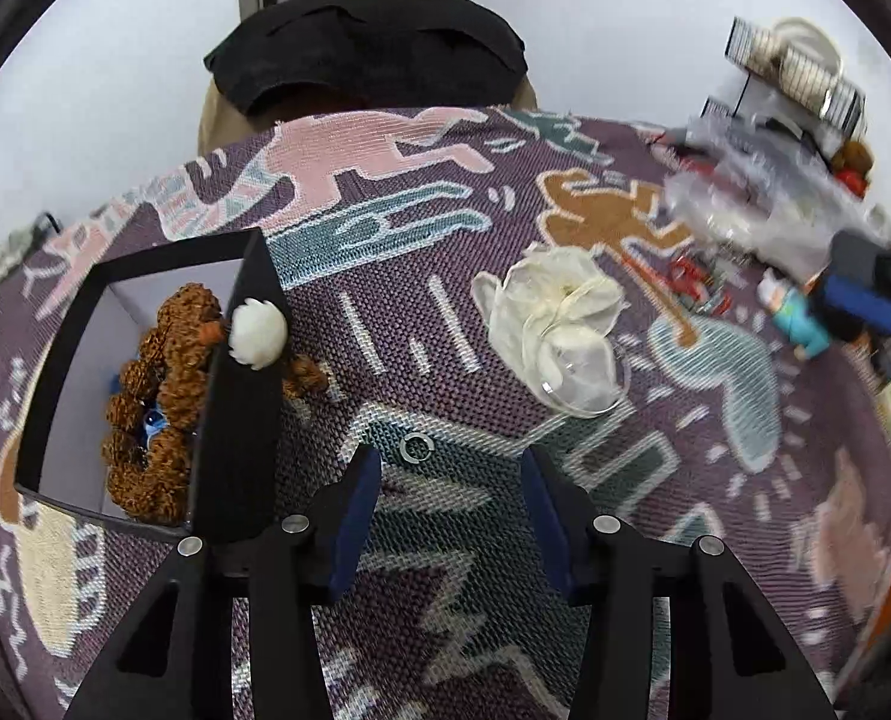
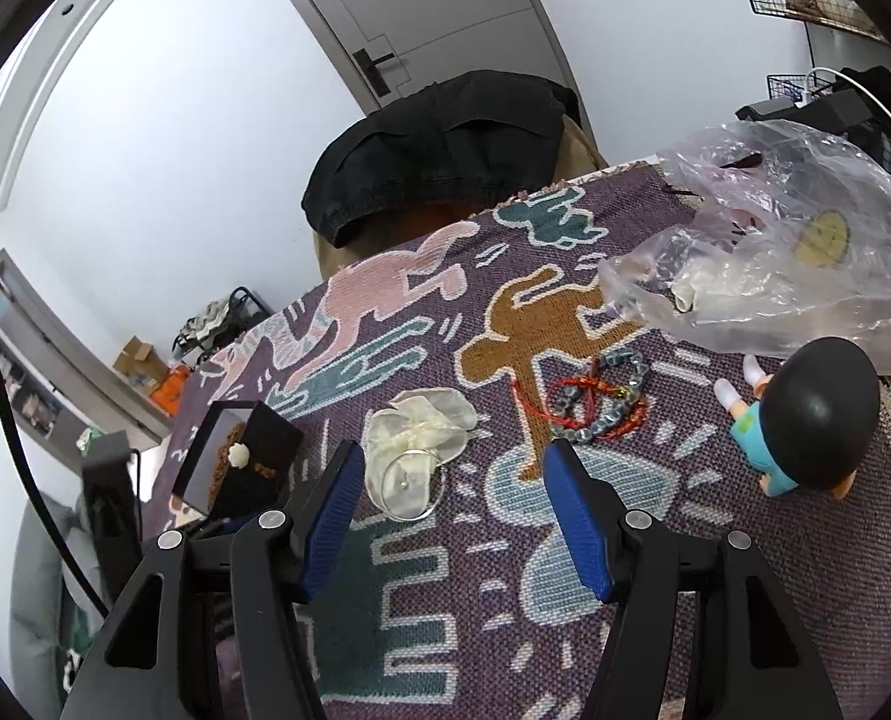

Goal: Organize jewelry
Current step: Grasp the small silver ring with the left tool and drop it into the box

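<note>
Grippers, left [image 1: 451,468] and right [image 2: 454,468], hung apart above the tablecloth [image 2: 715,570]; a ring [image 1: 416,447] lay between the left fingers.

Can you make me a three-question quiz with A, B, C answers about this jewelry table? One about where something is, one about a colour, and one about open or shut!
1. Where does the small silver ring lie?
A. On the cloth ahead of the left tool
B. Inside the black box
C. On the doll's head

2. What colour is the string bracelet tangled with the grey bead bracelet?
A. Green
B. Red
C. White

3. How is the right tool?
A. Shut on the ring
B. Shut on the bag
C. Open and holding nothing

Answers:
1 A, the ring rests on the patterned cloth just beyond the left tool, outside the black box.
2 B, its thread is bright red.
3 C, its blue pads stand wide apart with only cloth between.
</note>
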Demonstrator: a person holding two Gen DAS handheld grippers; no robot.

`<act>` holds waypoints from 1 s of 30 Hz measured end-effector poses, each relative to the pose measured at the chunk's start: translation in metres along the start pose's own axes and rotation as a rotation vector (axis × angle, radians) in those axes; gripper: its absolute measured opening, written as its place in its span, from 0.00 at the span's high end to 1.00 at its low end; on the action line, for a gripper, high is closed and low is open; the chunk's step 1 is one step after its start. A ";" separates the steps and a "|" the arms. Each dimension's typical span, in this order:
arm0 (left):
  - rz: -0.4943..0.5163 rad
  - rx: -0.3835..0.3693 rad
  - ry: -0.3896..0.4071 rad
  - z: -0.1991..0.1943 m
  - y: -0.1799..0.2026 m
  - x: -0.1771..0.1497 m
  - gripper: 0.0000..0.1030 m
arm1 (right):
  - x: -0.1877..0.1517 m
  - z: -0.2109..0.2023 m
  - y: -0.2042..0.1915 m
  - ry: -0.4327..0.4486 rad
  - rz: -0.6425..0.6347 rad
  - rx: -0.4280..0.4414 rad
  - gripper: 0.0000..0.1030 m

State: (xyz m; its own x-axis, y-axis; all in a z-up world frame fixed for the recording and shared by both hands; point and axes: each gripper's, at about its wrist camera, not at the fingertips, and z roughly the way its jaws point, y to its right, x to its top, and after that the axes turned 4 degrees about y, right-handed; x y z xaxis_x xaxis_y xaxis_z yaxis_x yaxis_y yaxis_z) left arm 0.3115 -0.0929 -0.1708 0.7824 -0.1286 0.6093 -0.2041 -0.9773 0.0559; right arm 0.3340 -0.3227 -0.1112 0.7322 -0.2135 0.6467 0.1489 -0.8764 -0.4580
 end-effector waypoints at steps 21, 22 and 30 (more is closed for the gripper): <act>-0.073 -0.058 0.064 -0.020 -0.017 0.010 0.87 | -0.012 0.032 -0.013 -0.065 -0.084 -0.021 0.39; -0.076 -0.061 0.080 -0.027 -0.018 0.012 0.87 | -0.013 0.035 -0.015 -0.072 -0.099 -0.022 0.39; -0.098 -0.079 0.185 -0.075 -0.033 0.024 0.87 | -0.031 0.077 -0.051 -0.161 -0.309 -0.045 0.39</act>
State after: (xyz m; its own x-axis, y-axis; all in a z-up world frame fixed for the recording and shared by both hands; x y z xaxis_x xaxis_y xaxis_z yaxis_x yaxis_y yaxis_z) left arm 0.2929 -0.0507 -0.0983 0.6812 0.0060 0.7321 -0.1840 -0.9665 0.1791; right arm 0.3553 -0.2376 -0.1548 0.7530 0.1323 0.6446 0.3531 -0.9079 -0.2261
